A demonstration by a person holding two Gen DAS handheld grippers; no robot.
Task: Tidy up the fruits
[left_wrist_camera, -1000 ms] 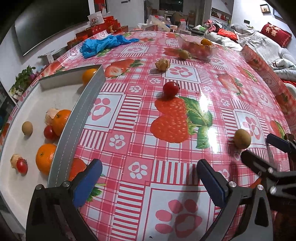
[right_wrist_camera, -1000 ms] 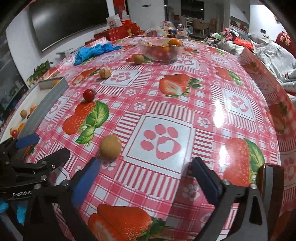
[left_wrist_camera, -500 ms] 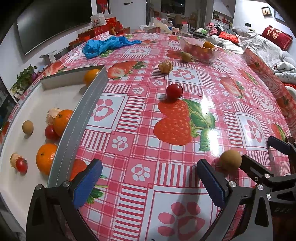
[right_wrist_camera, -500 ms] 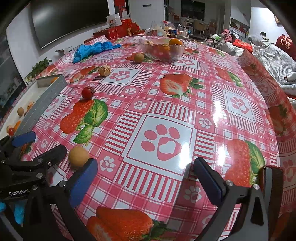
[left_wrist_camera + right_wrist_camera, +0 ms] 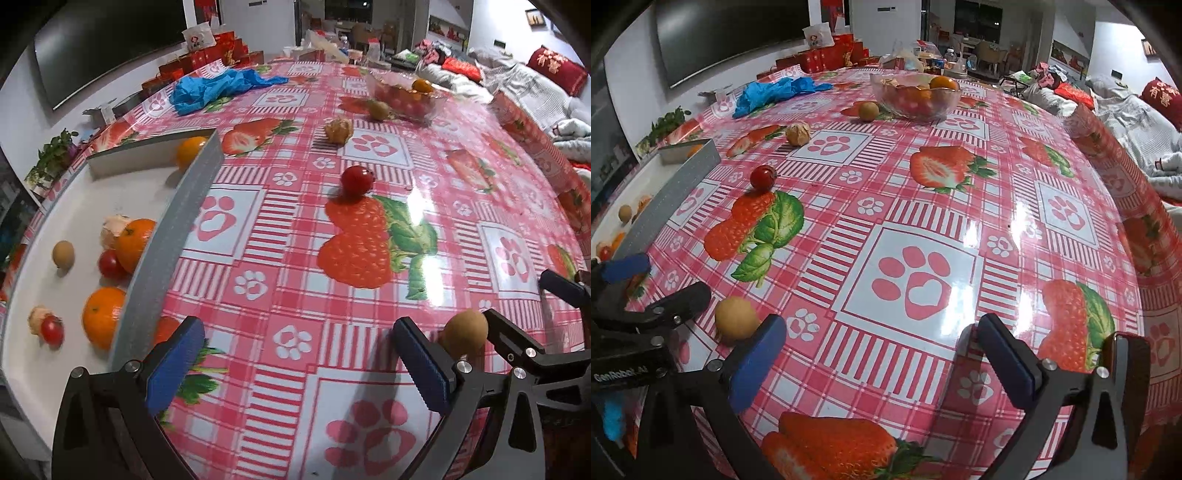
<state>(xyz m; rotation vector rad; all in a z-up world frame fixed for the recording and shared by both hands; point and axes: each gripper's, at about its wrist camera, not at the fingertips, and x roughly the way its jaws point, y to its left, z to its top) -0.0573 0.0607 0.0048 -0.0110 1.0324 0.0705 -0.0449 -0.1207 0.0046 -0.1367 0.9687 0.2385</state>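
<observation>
Brown round fruit between the two grippers

Both the left gripper (image 5: 297,356) and the right gripper (image 5: 881,350) gape wide, holding nothing — the brown fruit (image 5: 735,318) (longan-like) sits on the tablecloth (image 5: 960,192) just beside their neighbouring fingers; the white tray (image 5: 66,206) — oranges, tomatoes inside — lies left.

Legible text:
- "GenRobot" with a further unclear mark, white lettering on the black body of the left gripper (image 5: 657,277), seen in the right wrist view.
- Gold Chinese characters, apparently 有喜, on the red cushion (image 5: 1161,96) at the far right beyond the table; the same cushion (image 5: 556,66) appears in the left wrist view.
- Red boxes (image 5: 221,51) behind the table bear gold marks, too small to read.
</observation>
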